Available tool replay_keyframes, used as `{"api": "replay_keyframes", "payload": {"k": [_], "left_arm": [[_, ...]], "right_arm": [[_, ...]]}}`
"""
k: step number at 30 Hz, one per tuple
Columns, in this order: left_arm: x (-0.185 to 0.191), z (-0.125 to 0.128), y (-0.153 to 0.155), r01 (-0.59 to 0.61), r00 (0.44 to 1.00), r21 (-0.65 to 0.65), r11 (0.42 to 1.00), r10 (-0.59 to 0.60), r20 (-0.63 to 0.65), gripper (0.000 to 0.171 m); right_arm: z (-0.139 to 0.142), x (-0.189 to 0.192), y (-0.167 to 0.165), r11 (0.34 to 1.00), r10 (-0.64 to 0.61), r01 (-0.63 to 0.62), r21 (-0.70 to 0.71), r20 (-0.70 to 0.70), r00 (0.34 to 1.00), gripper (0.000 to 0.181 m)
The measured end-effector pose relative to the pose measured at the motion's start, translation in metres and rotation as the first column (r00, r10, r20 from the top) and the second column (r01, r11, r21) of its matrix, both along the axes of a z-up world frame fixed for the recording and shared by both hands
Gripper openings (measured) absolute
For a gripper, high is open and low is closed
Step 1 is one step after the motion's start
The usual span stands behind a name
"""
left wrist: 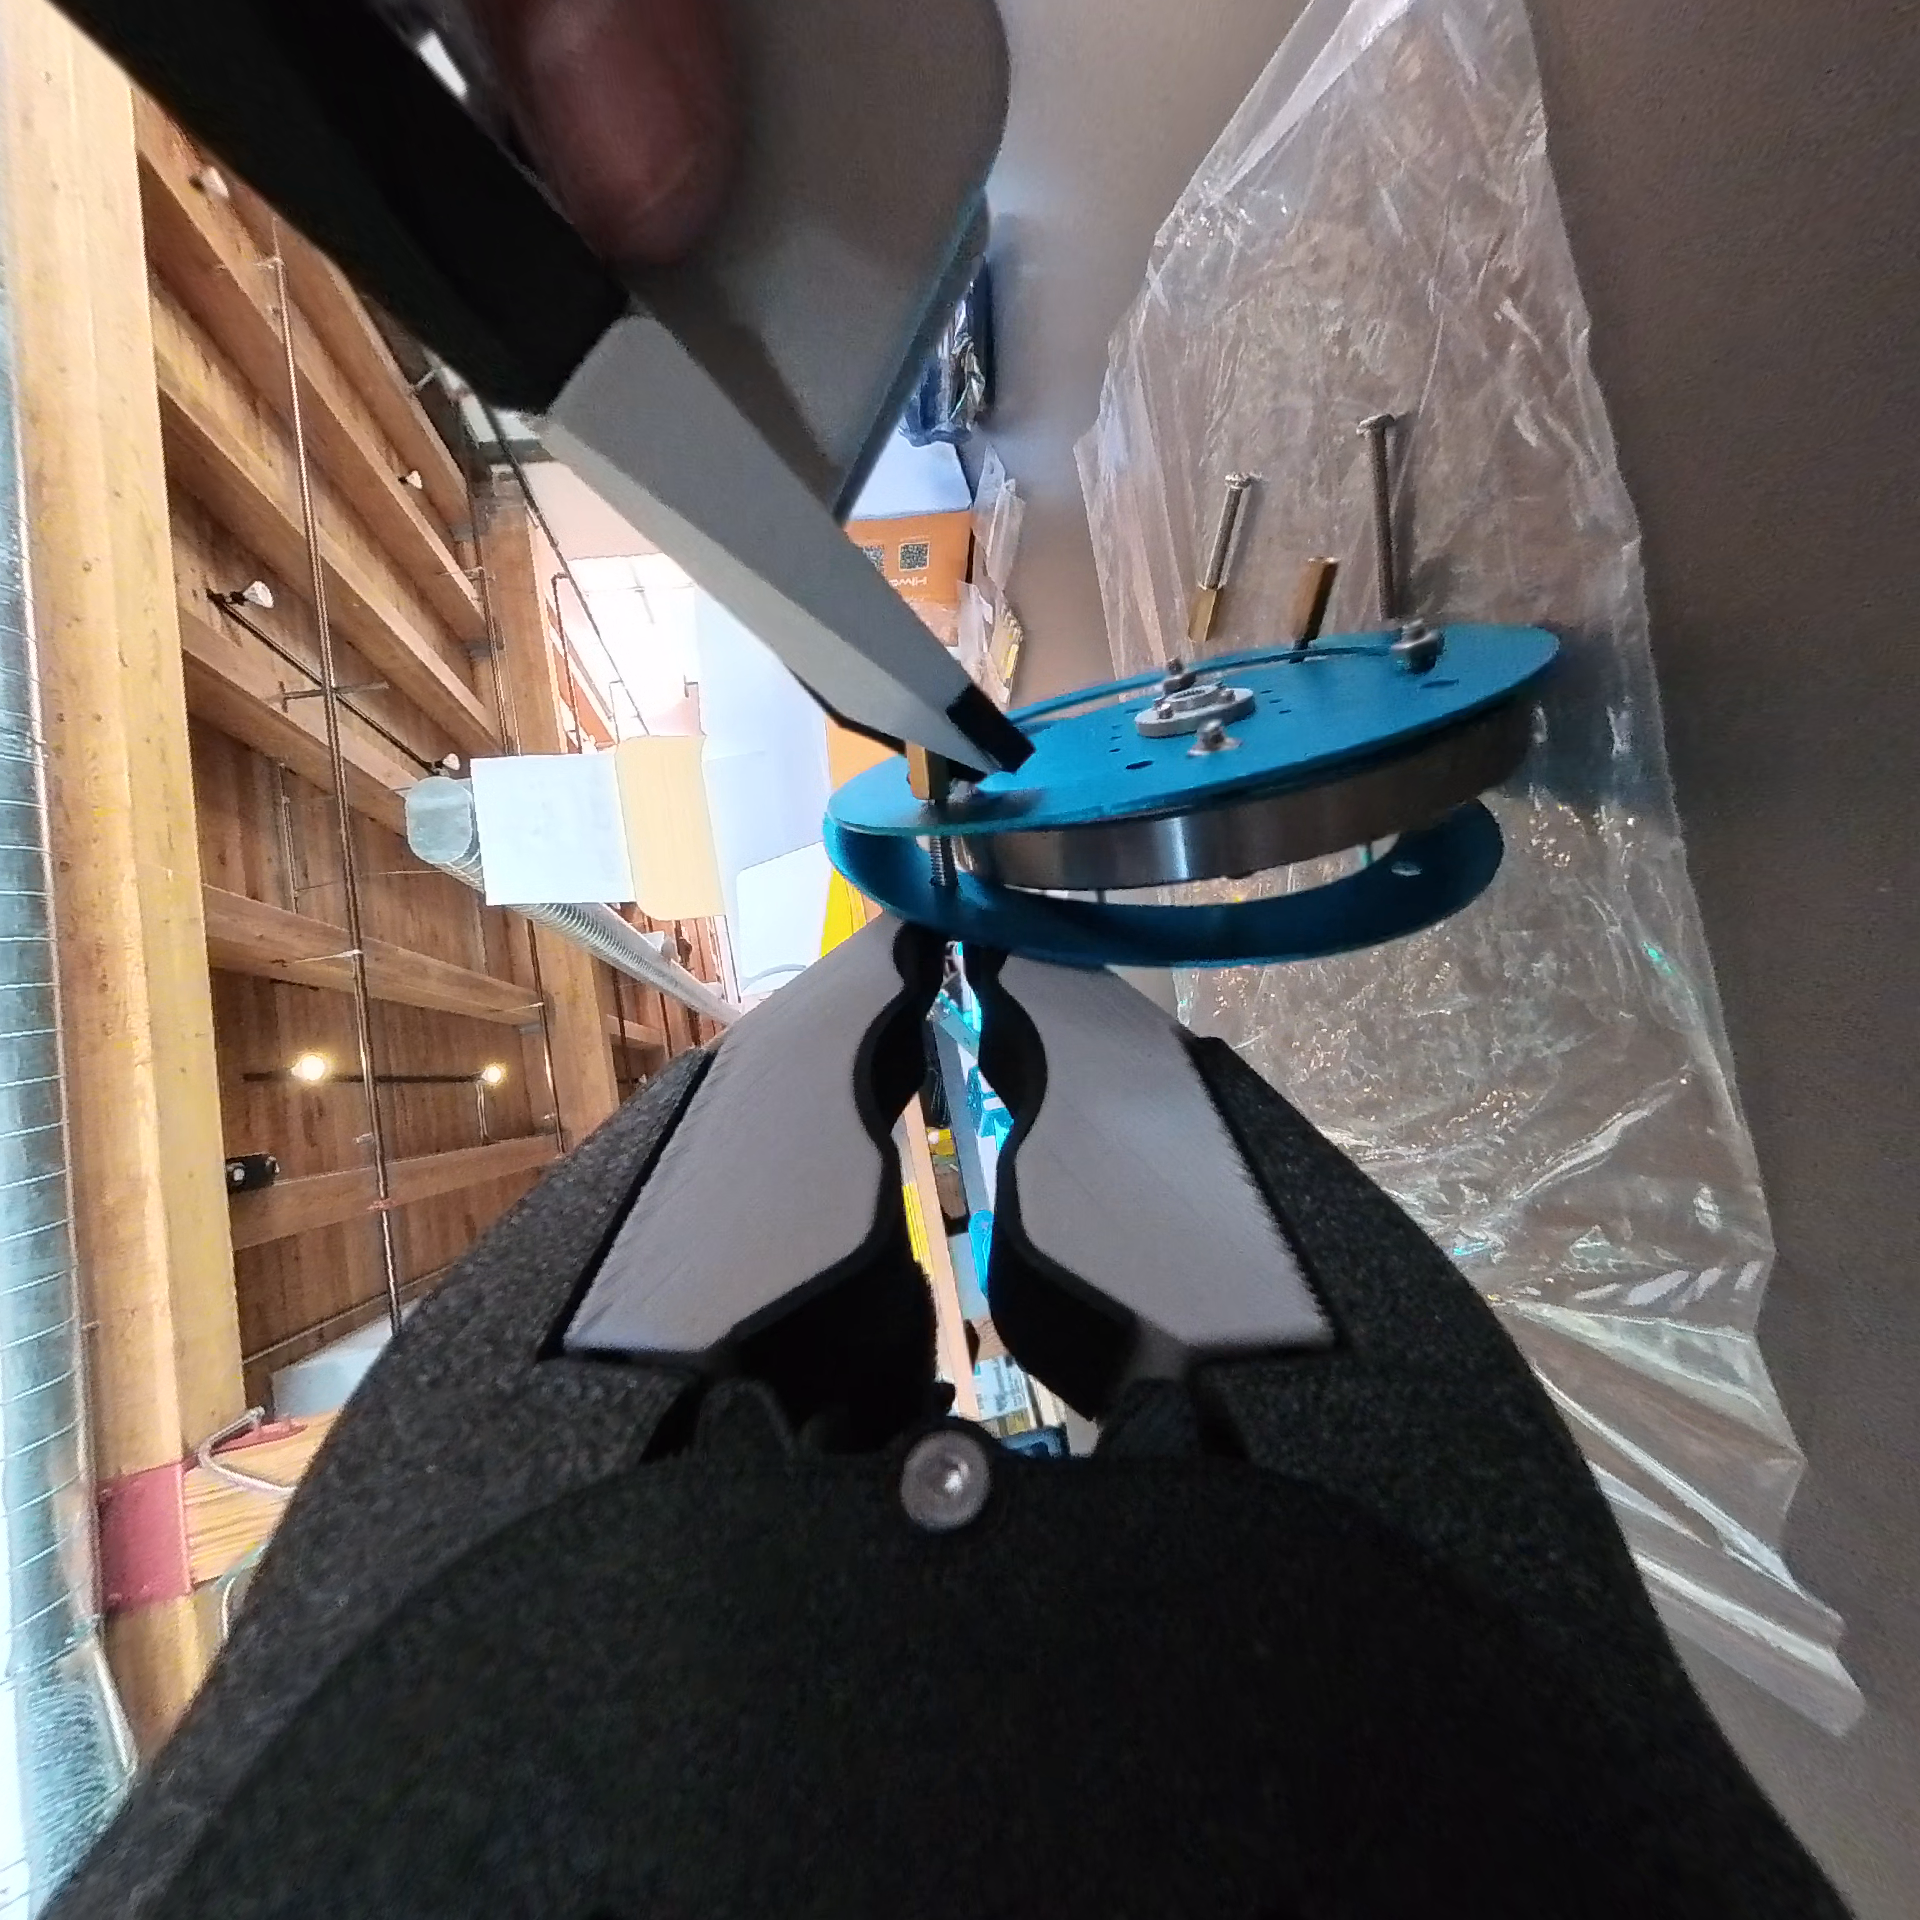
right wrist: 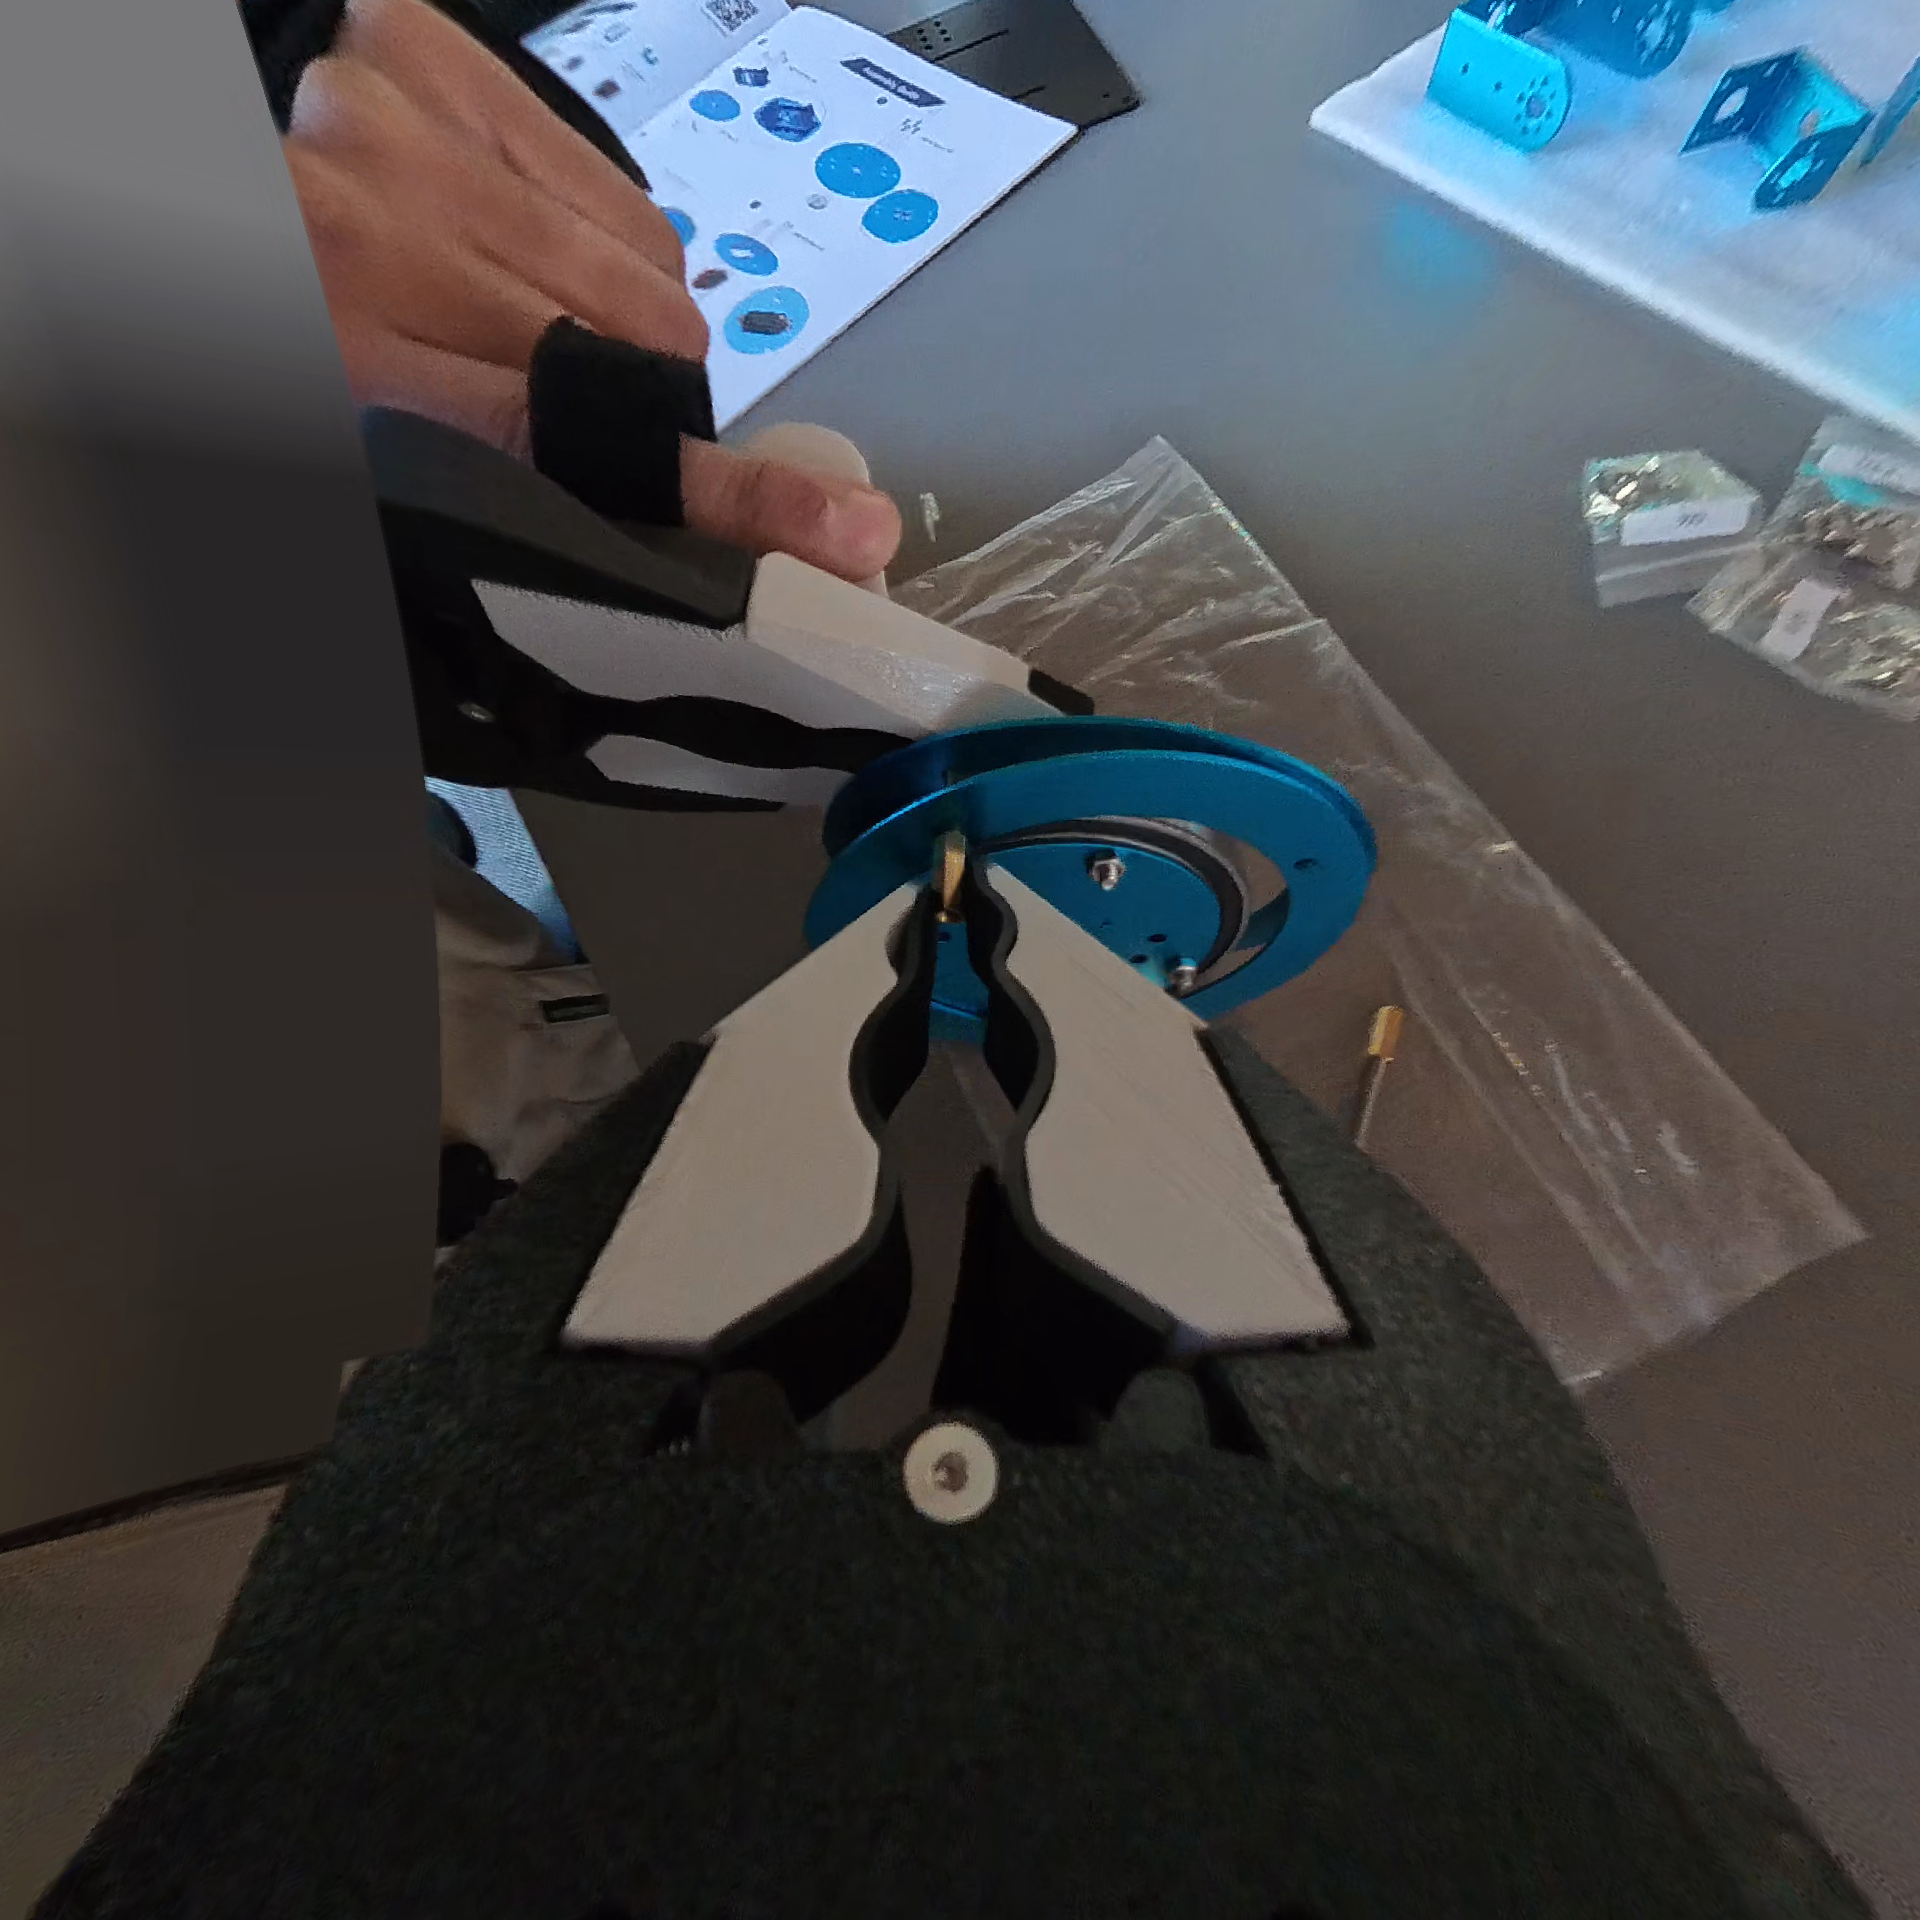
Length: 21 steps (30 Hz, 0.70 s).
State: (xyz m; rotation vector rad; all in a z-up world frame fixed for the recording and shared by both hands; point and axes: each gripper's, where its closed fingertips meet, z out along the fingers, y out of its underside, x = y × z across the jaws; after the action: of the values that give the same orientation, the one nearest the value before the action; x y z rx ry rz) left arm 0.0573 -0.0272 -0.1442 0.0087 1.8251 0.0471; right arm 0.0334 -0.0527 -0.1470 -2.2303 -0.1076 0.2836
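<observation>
Left gripper [left wrist: 940, 951]: fingers pinch the near edge of the lower blue disc [left wrist: 1195, 935], at the foot of a thin threaded screw [left wrist: 940, 857]; the jaws stand nearly together with the plate between them.
Right gripper [right wrist: 945, 894]: tips close on a small brass standoff [right wrist: 948, 868] that stands on the rim of the upper blue disc [right wrist: 1288, 821]; in the left wrist view its point comes down from the upper left onto the same standoff.
Disc assembly: two blue round plates with a steel bearing ring [left wrist: 1247, 831] between them and a grey hub [left wrist: 1195, 717] with small nuts at the centre; it is held tilted over a clear plastic bag [right wrist: 1455, 935].
On the bag: a loose brass standoff on a screw [right wrist: 1380, 1060] just right of the assembly; more screws and standoffs [left wrist: 1309, 613] beyond it.
Hand [right wrist: 499, 270]: grips the left gripper, a black strap around one finger.
Far on the grey table [right wrist: 1351, 364]: an instruction sheet [right wrist: 831, 156] at far left, blue metal brackets [right wrist: 1662, 94] on white foam at far right, small bags of hardware [right wrist: 1766, 561] at right.
</observation>
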Motion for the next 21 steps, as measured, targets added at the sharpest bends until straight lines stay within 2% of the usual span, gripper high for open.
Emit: {"api": "replay_keyframes", "payload": {"k": [6,13,16,21], "left_arm": [[-0.001,0.000,-0.002,0.006,1.000,0.008,1.000,-0.006,0.010,0.000],[0.001,0.000,-0.001,0.002,1.000,0.016,1.000,-0.003,0.018,0.000],[0.000,0.000,-0.001,0.003,1.000,0.016,1.000,-0.003,0.017,0.000],[0.000,0.000,0.000,0.001,1.000,0.022,1.000,-0.001,0.022,0.000]], "right_arm": [[-0.001,-0.004,-0.002,0.999,-0.002,-0.007,-0.044,-0.206,0.978,0.004],[-0.001,-0.006,-0.003,0.990,0.012,-0.074,-0.123,-0.446,0.895,0.003],[0.000,-0.010,-0.004,0.978,0.011,-0.132,-0.160,-0.595,0.804,0.004],[0.004,-0.014,-0.004,0.956,-0.044,-0.219,-0.198,-0.828,0.558,0.003]]}}
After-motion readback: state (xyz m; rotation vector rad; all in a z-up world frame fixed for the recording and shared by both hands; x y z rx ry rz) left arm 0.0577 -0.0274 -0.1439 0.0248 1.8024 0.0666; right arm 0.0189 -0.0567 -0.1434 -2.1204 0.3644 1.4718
